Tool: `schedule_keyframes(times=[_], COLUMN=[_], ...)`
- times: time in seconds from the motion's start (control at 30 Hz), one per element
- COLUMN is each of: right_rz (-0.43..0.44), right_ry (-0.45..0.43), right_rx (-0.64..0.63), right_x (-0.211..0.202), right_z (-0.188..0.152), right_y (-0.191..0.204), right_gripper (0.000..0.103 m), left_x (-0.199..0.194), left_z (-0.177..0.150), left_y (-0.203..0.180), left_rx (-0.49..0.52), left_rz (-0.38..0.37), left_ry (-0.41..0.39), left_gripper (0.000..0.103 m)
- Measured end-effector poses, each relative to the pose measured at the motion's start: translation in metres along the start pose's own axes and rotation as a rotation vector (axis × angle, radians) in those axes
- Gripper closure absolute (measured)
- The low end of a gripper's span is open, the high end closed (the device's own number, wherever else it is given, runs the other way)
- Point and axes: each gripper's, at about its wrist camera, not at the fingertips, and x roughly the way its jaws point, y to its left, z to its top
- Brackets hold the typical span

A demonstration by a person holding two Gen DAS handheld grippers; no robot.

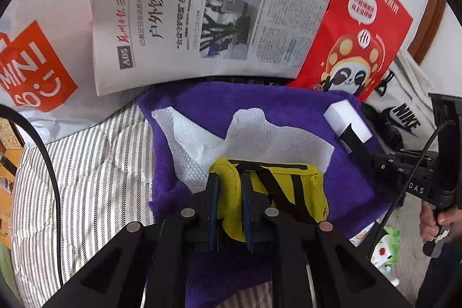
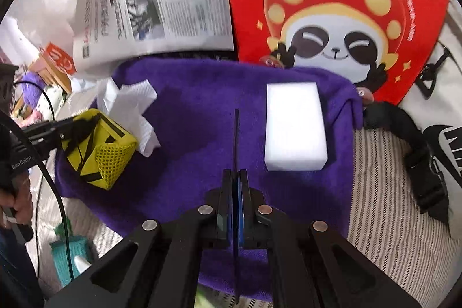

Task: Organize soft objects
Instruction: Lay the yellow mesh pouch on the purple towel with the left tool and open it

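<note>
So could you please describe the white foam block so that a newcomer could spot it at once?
Find the purple towel spread over the striped bedding. The white foam block lies on its right part, just below the red panda bag. Unlike the crumpled white paper towel at left, it is a smooth, sharp-edged brick.

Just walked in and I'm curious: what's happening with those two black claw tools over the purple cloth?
A person is tidying soft things with a handheld gripper in each hand. The left gripper is clamped on a yellow mesh pouch, held over a crumpled paper towel on the purple towel. The right gripper is shut and empty, beside a white sponge block lying on the towel.
</note>
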Motion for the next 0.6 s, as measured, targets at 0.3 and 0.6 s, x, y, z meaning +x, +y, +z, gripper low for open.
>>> schedule_keyframes(times=[0.3,0.6], right_rz=[-0.026,-0.024], right_ry=[0.028,0.046], right_rx=[0.006,-0.022], right_x=[0.015,0.03], right_z=[-0.001,0.003], right_y=[-0.015,-0.017], right_gripper=[0.1,0.1], left_x=[0.014,0.022], left_z=[0.003,0.002], left_y=[-0.001,0.0], left_rx=[0.013,0.026], left_rz=[0.007,0.026], left_ry=[0.013,0.032], left_gripper=[0.088,0.088])
